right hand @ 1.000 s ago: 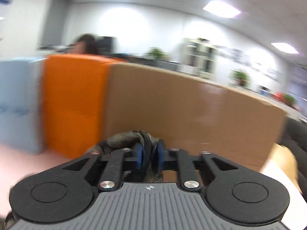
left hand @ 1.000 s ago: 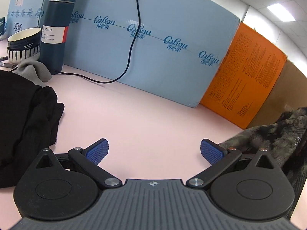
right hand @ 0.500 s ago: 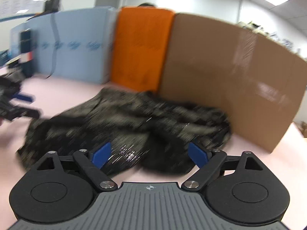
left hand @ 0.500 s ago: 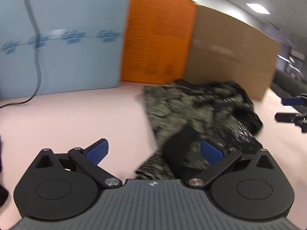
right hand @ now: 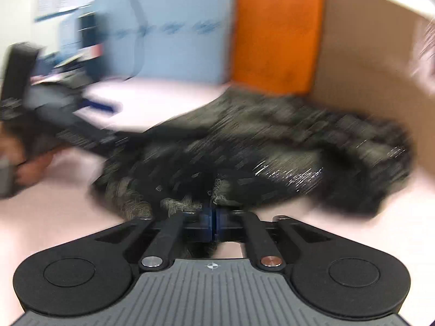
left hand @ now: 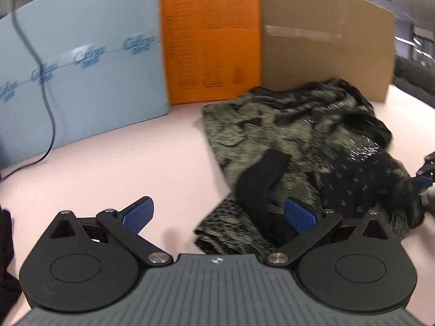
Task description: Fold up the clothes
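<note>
A crumpled olive-and-black patterned garment [left hand: 299, 135] lies on the pink table [left hand: 136, 157], in front of the orange and brown boxes. My left gripper [left hand: 217, 213] is open, low over the table, with its right fingertip at the garment's near left edge. My right gripper [right hand: 213, 218] is shut on the garment's near edge [right hand: 190, 203]; this view is blurred by motion. The right gripper's tip also shows at the right edge of the left wrist view [left hand: 424, 182]. The left gripper shows blurred at the left of the right wrist view [right hand: 70, 114].
A light blue box [left hand: 81, 68], an orange box [left hand: 209, 38] and a brown cardboard box [left hand: 326, 43] stand in a row along the table's back. A black cable [left hand: 46, 95] hangs over the blue box. A black cloth [left hand: 5, 244] lies at the far left.
My left gripper swung right from the black cloth to the patterned garment and stayed open. My right gripper let go, opened, then came down and shut on the garment's near edge.
</note>
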`<state>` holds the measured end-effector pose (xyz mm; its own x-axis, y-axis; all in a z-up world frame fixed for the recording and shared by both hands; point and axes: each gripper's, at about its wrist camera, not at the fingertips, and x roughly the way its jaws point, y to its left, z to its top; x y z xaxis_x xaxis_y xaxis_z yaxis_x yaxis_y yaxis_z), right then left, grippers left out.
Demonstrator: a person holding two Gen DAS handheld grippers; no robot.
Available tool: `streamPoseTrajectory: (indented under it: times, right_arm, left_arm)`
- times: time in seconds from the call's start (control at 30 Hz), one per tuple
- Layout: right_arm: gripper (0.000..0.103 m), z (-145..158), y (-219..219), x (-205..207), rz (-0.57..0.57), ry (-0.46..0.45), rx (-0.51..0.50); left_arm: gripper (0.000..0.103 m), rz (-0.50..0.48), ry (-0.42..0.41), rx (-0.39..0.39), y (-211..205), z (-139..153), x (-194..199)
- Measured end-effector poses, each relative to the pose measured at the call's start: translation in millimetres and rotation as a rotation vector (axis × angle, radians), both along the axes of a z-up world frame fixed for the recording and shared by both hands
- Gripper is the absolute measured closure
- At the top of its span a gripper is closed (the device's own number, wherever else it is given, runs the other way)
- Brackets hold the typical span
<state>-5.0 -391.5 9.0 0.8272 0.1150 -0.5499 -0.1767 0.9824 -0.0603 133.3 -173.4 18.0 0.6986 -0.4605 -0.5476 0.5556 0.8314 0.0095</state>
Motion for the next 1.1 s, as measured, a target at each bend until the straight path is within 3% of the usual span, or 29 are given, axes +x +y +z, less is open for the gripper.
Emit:
streamPoseTrajectory:
  times: [0.13,0.27,0.4,0.6,0.7,0.77,0.9,0.93,0.97,1.03,1.1]
  right_arm:
    - [0.1,42,-17,-12,-0.088,-0.203,0.082]
    - [0.1,83,-15,-54,0.001,-0.334,0.123]
    - [0.1,100,-2,-97,0.159,-0.315,0.22]
    - [0.1,77,25,-136,0.436,-0.108,0.35]
    - [0.09,62,26,-144,0.434,-0.039,0.313]
    - [0.052,55,14,-143,0.38,-0.039,0.314]
    - [0.035,45,-41,-130,0.115,-0.117,0.361]
    - [0.022,43,-56,-125,-0.006,-0.139,0.348]
    - [0.016,39,-69,-120,-0.125,-0.147,0.322]
    - [0.016,27,-97,-108,-0.326,-0.125,0.258]
    - [0.016,16,-120,-95,-0.446,-0.086,0.206]
  left_arm:
    - [0.0,0.088,0.052,-0.051,12,-1,14]
    - [0.0,0.151,0.08,-0.08,19,-2,21]
    - [0.0,0.163,0.077,-0.066,17,-3,21]
    - [0.0,0.15,0.052,-0.034,9,-3,17]
    - [0.0,0.153,0.052,-0.037,8,-3,17]
    - [0.0,0.16,0.056,-0.042,9,-4,17]
    - [0.0,0.161,0.059,-0.046,8,-4,17]
    - [0.0,0.153,0.055,-0.044,7,-4,15]
    - [0.0,0.14,0.048,-0.036,5,-3,13]
    - [0.0,0.111,0.024,-0.006,-3,-3,8]
    - [0.0,0.082,0.004,0.019,-9,-3,4]
